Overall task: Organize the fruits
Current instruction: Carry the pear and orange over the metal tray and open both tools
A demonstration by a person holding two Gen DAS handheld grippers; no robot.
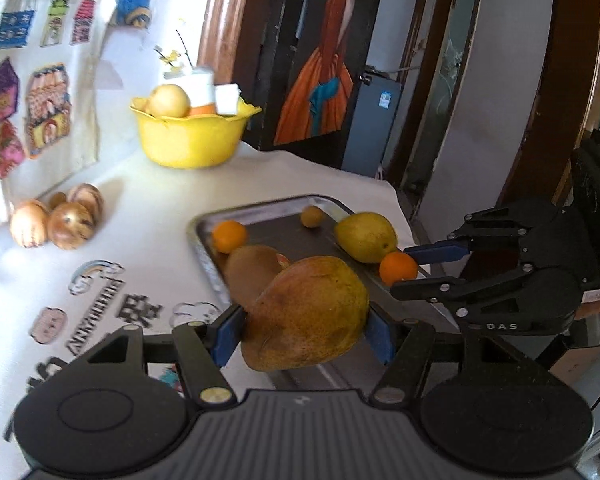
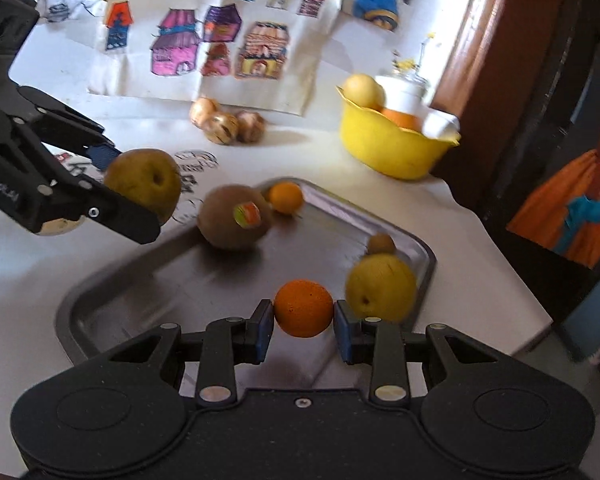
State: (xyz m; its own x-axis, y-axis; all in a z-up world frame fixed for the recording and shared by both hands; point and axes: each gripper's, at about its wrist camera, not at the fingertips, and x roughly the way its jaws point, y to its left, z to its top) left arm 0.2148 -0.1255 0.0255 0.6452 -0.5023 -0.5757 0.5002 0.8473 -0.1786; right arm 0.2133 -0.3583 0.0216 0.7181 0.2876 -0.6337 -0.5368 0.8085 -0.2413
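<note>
My left gripper is shut on a large yellow-brown pear, held above the near end of a metal tray. In the right wrist view the same pear hangs in the left gripper over the tray's left rim. My right gripper is shut on a small orange above the tray. On the tray lie a brown round fruit with a sticker, another orange, a yellow pear and a small brown fruit.
A yellow bowl with fruit and white containers stands at the table's far right corner. Three wooden egg-like objects lie by a cloth printed with houses. The table edge drops off right of the tray, beside a dark door frame.
</note>
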